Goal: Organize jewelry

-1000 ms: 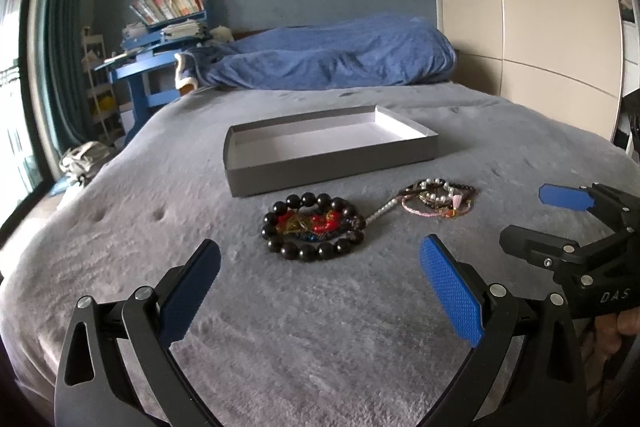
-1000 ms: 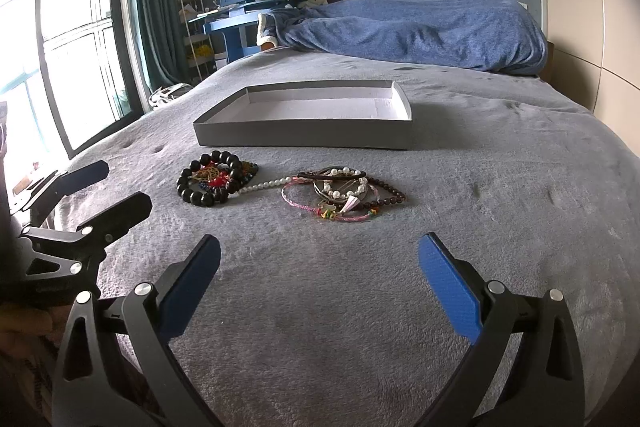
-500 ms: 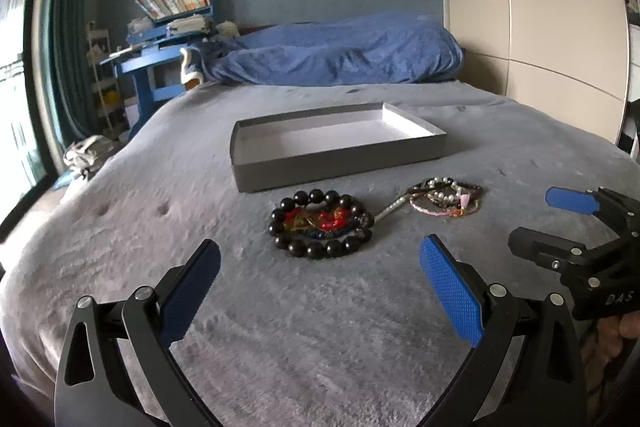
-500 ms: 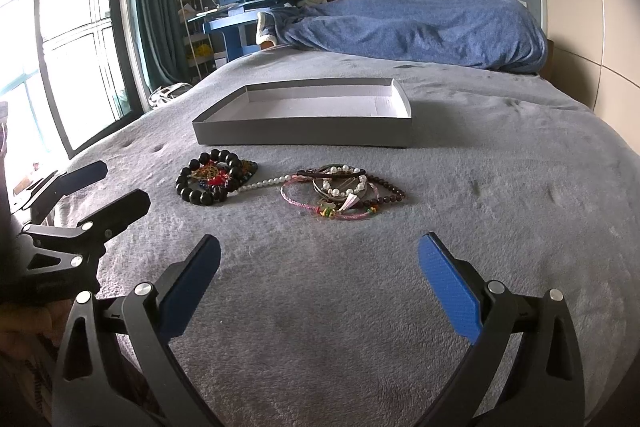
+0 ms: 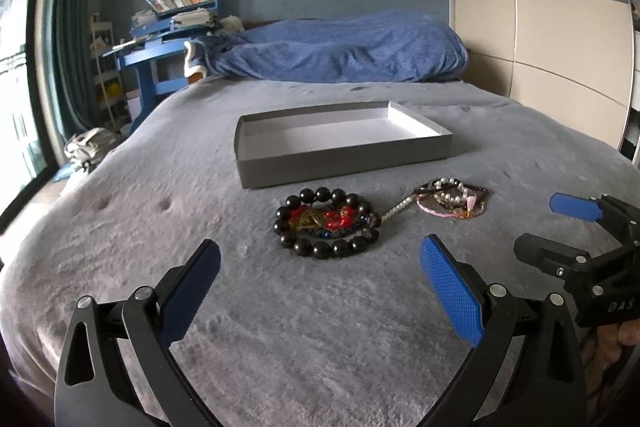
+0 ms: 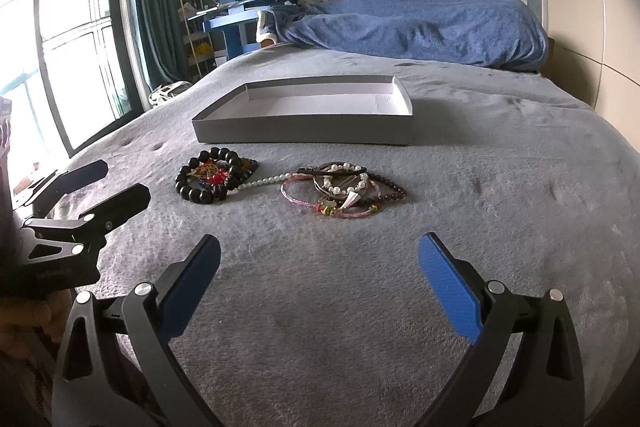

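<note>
A grey shallow tray lies empty on the grey bed. In front of it lies a black bead bracelet around red and gold pieces. A pearl strand links it to a tangle of pink, pearl and dark-bead bracelets. My left gripper is open and empty, just short of the black bracelet. My right gripper is open and empty, short of the tangle. Each gripper shows at the edge of the other's view.
A rumpled blue duvet lies at the head of the bed. A blue desk with books stands at the back left near a window. A wardrobe is on the right.
My left gripper has swung a little to the left and closer, so the jewelry and tray sit further right in its view. The right gripper has barely moved.
</note>
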The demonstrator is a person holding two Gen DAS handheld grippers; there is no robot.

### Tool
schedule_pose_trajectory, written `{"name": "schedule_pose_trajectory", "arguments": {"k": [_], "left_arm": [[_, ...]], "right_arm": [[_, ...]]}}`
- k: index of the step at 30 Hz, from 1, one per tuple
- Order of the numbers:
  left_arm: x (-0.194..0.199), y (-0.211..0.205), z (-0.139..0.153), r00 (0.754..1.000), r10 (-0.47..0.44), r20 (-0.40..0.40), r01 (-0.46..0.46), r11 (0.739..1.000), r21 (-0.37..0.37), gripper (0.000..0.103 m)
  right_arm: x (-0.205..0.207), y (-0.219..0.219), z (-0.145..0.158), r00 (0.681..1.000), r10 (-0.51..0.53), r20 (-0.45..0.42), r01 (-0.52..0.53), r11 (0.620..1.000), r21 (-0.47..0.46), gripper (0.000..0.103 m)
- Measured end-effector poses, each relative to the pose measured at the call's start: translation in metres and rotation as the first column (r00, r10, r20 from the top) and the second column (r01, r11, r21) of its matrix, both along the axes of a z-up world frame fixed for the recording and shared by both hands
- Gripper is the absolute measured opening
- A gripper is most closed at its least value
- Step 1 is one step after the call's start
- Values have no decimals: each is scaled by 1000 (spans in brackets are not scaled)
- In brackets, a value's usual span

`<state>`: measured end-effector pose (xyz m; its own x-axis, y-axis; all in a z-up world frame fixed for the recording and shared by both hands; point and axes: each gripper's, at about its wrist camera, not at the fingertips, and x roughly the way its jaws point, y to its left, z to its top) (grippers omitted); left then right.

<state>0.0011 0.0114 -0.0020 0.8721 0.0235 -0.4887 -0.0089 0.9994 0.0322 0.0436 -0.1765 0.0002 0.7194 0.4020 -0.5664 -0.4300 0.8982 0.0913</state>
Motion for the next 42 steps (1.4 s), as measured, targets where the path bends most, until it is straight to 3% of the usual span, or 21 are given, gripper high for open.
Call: {"name": "schedule_pose_trajectory", "arguments": {"k": [19, 28, 31, 35, 42], "left_arm": [[3, 3, 1, 1000, 1, -2, -1, 1000, -4, 99], [30, 12, -1, 997, -12, -75, 8, 998, -61, 95], [40, 17, -2, 995, -12, -95, 4, 997, -80, 84], [57, 27, -3, 993, -10, -118, -2, 995, -97, 68], [86, 42, -9, 983, -21, -180, -3, 991, -131, 57]], "right_arm": [[2, -1, -1, 1000, 0, -6, 0, 1000, 14, 98], [13, -6, 1, 1000, -8, -19, 9, 999, 37, 98], [18, -7, 1, 999, -17, -28, 19, 999, 42, 97], [25, -8, -1, 998, -27, -51, 30, 998, 46, 88], [42, -11, -3, 995, -57, -77, 60, 997, 42, 81]]}}
